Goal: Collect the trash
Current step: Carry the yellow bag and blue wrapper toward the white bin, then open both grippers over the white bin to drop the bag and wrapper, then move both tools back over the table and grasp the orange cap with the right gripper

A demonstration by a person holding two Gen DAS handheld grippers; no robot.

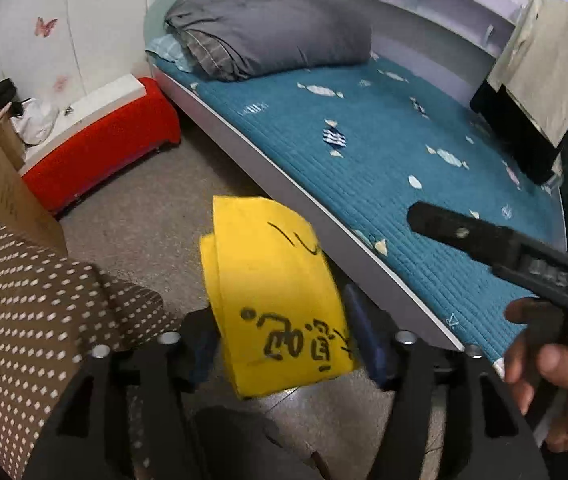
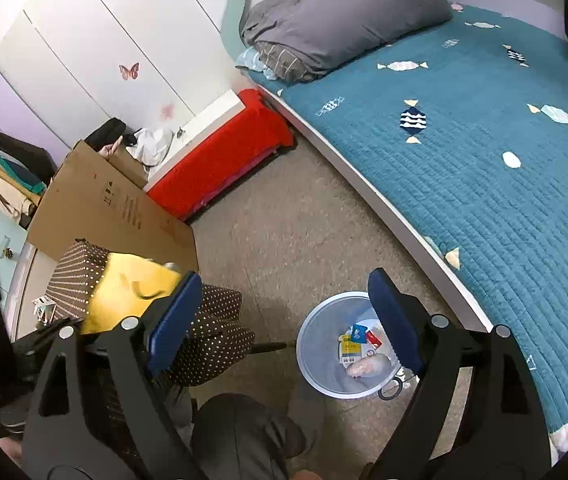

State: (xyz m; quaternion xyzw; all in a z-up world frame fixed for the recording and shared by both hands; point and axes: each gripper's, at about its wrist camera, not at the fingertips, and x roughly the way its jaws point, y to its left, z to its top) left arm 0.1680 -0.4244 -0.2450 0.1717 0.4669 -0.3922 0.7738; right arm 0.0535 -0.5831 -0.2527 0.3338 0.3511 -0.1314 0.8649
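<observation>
The bed point(image 2: 484, 152) was the biggest thing, and it lay off to the right of both tongs. On the other side stood a tall cardboard sheet point(image 2: 111, 208) and a brown dotted cloth point(image 1: 23, 312). The grey floor point(image 2: 284, 232) ran between them.

The bin point(image 2: 316, 360) sat on the floor, down below the right tongs point(image 2: 284, 320) and just beside the bed. It already had a few scraps in it. The right tongs were wide apart and held nothing.

The left tongs point(image 1: 284, 340) were clamped on the yellow paper point(image 1: 271, 280). The paper stuck far out ahead of the tongs, and only its near end was pinched.

The bin could not be seen from the left tongs. So the paper probably had some way to go. It could slip out, because so little of it was gripped. It was wide and floppy, so it could catch on the bin's rim and land on the floor. The bin looked light, so a bump from the tongs might tip it.
</observation>
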